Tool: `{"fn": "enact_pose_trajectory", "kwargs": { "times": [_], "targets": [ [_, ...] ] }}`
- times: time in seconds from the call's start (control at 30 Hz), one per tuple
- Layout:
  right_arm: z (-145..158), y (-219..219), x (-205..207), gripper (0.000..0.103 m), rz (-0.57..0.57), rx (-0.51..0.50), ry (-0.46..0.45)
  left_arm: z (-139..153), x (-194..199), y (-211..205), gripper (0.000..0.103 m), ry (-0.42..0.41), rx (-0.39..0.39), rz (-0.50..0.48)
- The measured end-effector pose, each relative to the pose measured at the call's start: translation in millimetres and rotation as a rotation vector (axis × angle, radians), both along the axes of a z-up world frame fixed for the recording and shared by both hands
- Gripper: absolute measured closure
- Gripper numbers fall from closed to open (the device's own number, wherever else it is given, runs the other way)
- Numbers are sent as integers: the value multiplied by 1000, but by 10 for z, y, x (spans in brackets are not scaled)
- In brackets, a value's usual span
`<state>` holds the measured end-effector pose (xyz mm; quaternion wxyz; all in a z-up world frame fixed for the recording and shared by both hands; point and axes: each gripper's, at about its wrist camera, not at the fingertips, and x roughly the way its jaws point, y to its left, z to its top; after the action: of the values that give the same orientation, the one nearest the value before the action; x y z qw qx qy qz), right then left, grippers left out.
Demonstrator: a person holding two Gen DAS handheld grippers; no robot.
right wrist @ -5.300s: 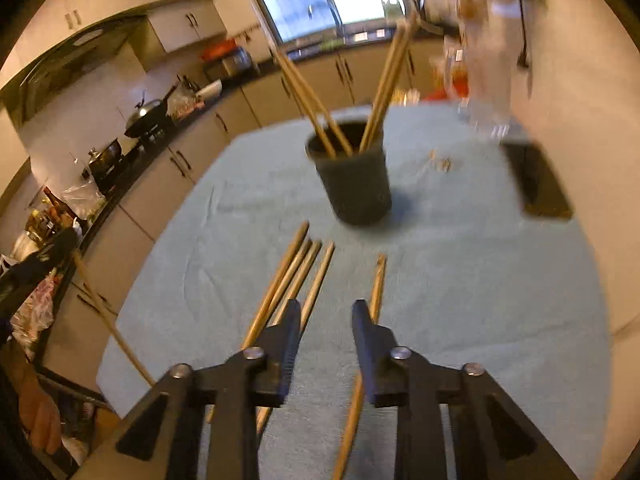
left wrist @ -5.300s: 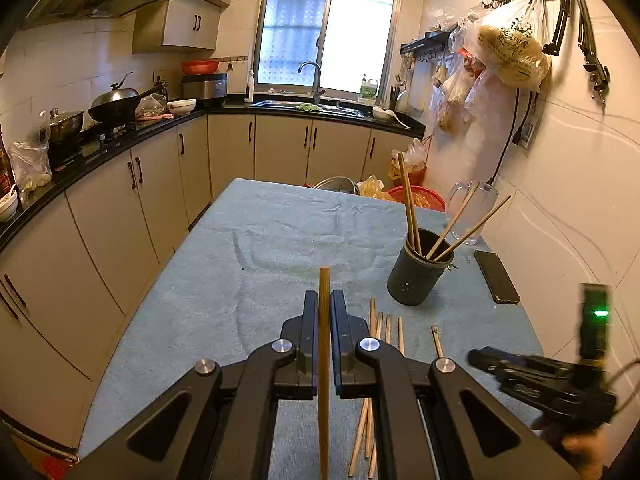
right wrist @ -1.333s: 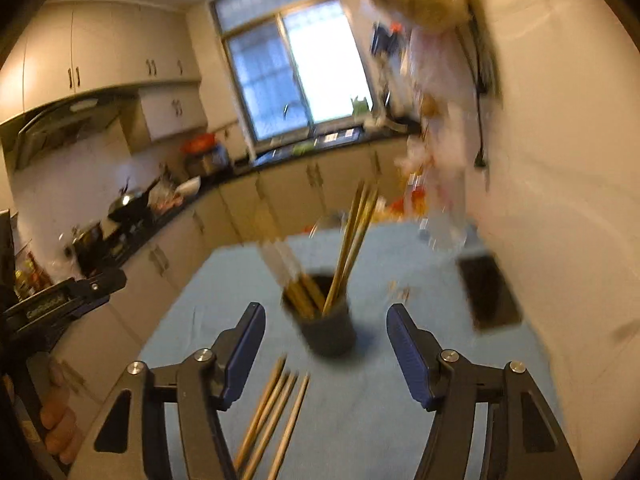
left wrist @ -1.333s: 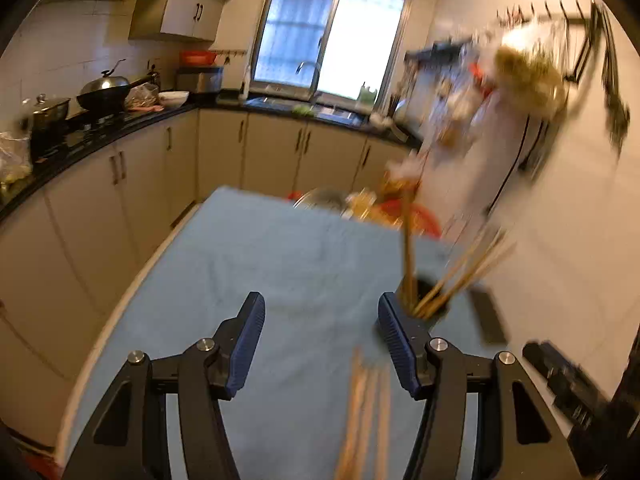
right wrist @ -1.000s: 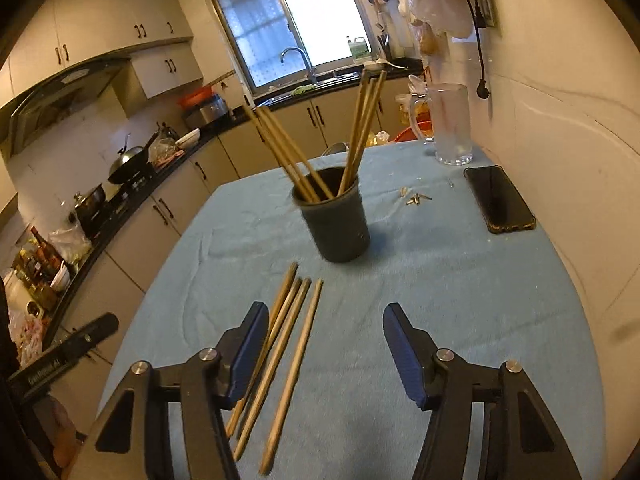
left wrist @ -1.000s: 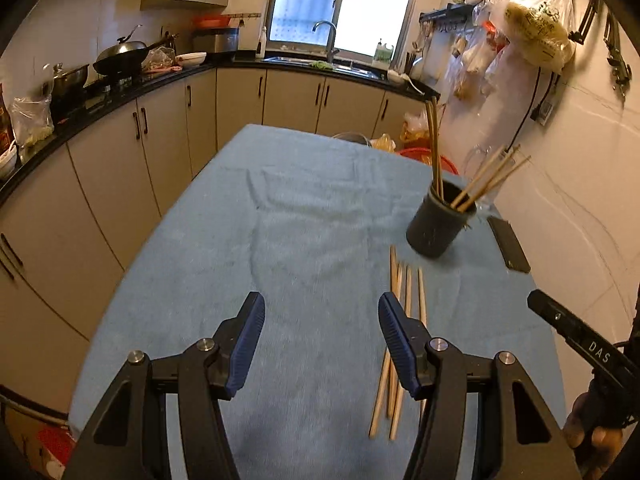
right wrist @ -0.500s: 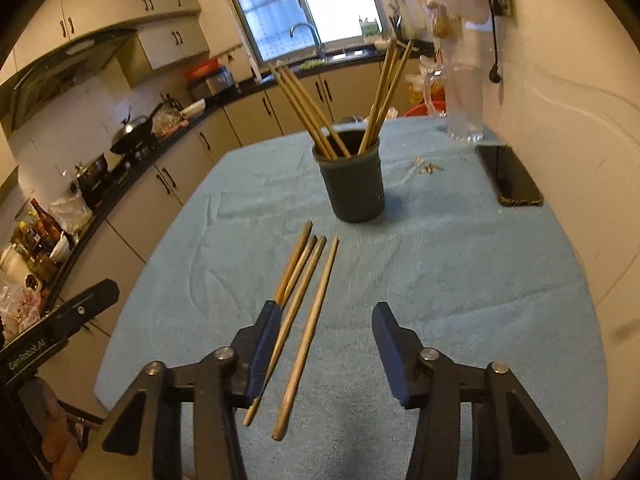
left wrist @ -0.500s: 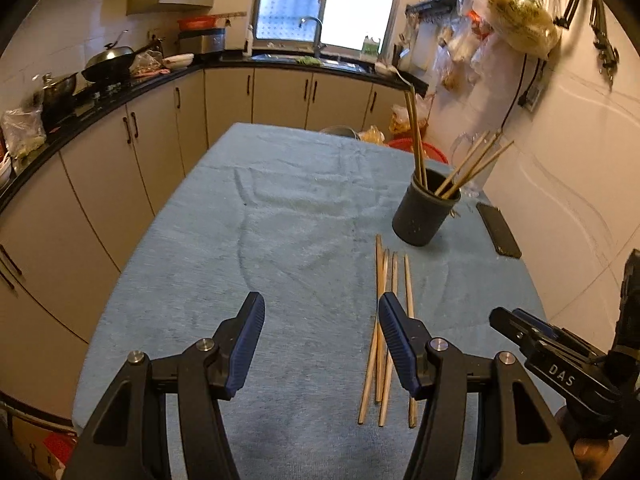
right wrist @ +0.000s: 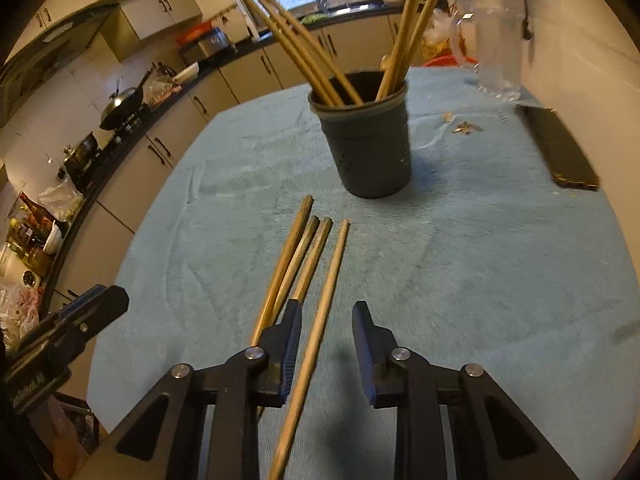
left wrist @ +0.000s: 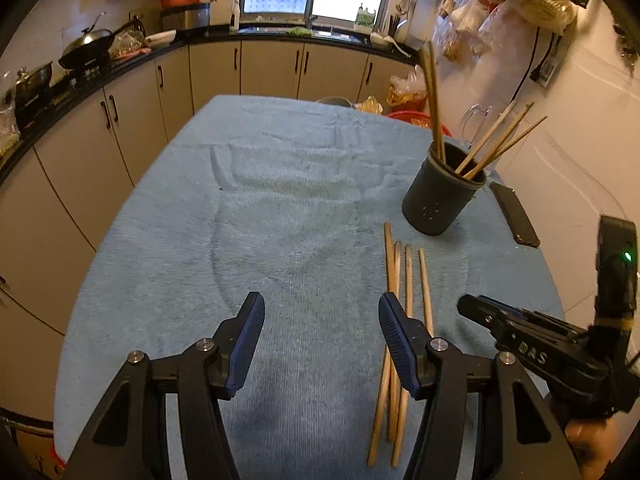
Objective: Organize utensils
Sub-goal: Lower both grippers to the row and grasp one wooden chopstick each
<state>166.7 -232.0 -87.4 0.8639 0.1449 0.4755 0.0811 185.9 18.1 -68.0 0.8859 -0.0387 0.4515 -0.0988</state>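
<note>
Several wooden chopsticks point(left wrist: 404, 288) lie side by side on the blue cloth in front of a dark round holder point(left wrist: 440, 200) with more chopsticks standing in it. My left gripper point(left wrist: 322, 336) is open and empty just left of the loose chopsticks, its right finger over their near part. My right gripper point(right wrist: 326, 336) is low over the cloth with its jaws closing. The rightmost chopstick point(right wrist: 332, 272) runs between them, close to the left pad, and the right pad is still clear of it. The holder point(right wrist: 372, 148) stands beyond.
A black phone point(right wrist: 560, 148) lies on the cloth right of the holder, and a clear glass jug point(right wrist: 496, 40) stands behind it. The wall runs along the right. The blue cloth point(left wrist: 240, 220) stretches bare to the left. Kitchen cabinets and a counter ring the table.
Both grippers have come down and forward toward the loose chopsticks. The right jaws have narrowed around the rightmost chopstick. The left jaws keep the same width.
</note>
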Motion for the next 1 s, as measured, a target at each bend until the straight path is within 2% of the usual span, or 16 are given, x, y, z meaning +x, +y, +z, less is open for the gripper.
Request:
{"fn": "enact_pose_trajectory", "kwargs": {
  "times": [0.17,0.33,0.57,0.77,1.0],
  "targets": [
    [-185,96,413,81,32,-47,66,-116,154,-26,43,30,8,-18],
    [-345,174,688,84,16,-91,139,-192,295,-20,43,46,-4,-21],
    [-360,412,749,92,52,-261,110,-249,435,-89,43,65,-10,-47],
    [-373,165,571,95,28,-250,100,-305,581,-365,43,104,34,-128],
    [-375,-255,502,96,-45,-222,101,-484,973,-654,45,217,2,-193]
  ]
}}
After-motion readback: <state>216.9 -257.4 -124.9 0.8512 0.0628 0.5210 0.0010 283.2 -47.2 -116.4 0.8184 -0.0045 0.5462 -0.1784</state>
